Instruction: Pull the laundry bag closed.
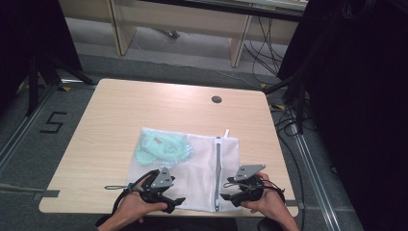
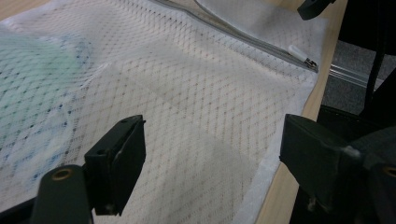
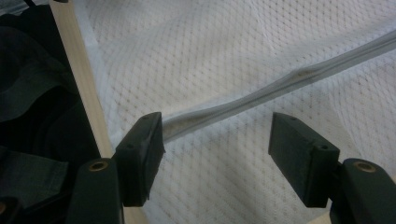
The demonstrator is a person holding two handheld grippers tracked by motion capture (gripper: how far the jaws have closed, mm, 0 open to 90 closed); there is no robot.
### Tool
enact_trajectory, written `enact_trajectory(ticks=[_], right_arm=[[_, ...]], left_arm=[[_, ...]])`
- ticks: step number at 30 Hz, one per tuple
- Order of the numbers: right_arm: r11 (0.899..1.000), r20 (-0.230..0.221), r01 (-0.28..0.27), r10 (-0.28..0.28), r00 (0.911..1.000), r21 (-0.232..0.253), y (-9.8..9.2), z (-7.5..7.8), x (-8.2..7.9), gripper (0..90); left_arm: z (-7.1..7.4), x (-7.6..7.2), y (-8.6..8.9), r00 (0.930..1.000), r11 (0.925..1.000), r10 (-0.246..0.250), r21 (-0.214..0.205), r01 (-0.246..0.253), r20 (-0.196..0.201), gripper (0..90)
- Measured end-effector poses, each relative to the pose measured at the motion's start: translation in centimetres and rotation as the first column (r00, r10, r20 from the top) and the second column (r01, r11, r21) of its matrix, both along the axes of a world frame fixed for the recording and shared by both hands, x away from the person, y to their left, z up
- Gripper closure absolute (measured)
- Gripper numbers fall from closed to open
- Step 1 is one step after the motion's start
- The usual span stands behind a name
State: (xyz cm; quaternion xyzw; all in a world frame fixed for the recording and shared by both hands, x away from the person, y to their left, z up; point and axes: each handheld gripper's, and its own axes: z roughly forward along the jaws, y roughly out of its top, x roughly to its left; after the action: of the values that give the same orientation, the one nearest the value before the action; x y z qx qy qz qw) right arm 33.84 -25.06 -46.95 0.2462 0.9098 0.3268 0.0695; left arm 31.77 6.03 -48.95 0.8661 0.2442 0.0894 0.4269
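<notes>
A white mesh laundry bag [image 1: 192,168] lies flat on the near half of the pale wooden table [image 1: 120,115], its near edge right at the table's front lip. A grey zipper [image 1: 218,173] runs front to back through its right part, and a pale green garment [image 1: 161,147] is bunched inside its far left corner.

The person's left gripper [image 1: 174,203] hovers low over the bag's near left portion with its jaws spread and only netting between them; in the left gripper view nothing is pinched. The right gripper [image 1: 225,197] sits at the near end of the zipper, jaws also spread, the zipper line running between them in the right gripper view, pads not pressing on it.

From here I'd worry about three things. The mesh is thin and slack, so a pinch may catch just one layer, or both layers together and keep the bag from opening. The near edge lies so close to the table's lip that a pull toward the person could drag the whole bag off. And if the right jaws close on the zipper tape rather than the slider, the zipper simply buckles; it is already humped ahead of the jaws.

The tabletop has a small round cable grommet [image 1: 216,99] near its far edge. Around it: grey floor with a painted number five [image 1: 52,122], black curtains [image 1: 356,96], loose cables [image 1: 288,120], and a light wooden bench [image 1: 183,24] behind.
</notes>
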Motion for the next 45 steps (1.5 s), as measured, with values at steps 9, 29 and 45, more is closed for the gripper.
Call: enact_trajectory(ticks=[9, 29, 45], right_arm=[[0.998, -0.017, -0.053, 0.053, 0.9985, -0.016, 0.8, -0.1, -0.4, 39.2], [0.973, -0.060, -0.210, 0.205, 0.9769, -0.099, 2.4, -0.7, -0.8, 54.2], [0.961, -0.100, -0.250, 0.238, 0.9660, -0.123, 2.9, -1.1, -0.8, 62.1]], left_arm=[[-0.3, 0.1, -0.9, 0.9998, 0.9998, -0.019, -0.001, 0.019, -0.002, 22.3], [-0.6, 0.4, -1.8, 0.9991, 0.9990, -0.043, 0.005, 0.043, 0.001, 22.5], [-0.5, 0.5, -1.7, 0.9993, 0.9993, -0.036, 0.003, 0.036, -0.006, 22.5]])
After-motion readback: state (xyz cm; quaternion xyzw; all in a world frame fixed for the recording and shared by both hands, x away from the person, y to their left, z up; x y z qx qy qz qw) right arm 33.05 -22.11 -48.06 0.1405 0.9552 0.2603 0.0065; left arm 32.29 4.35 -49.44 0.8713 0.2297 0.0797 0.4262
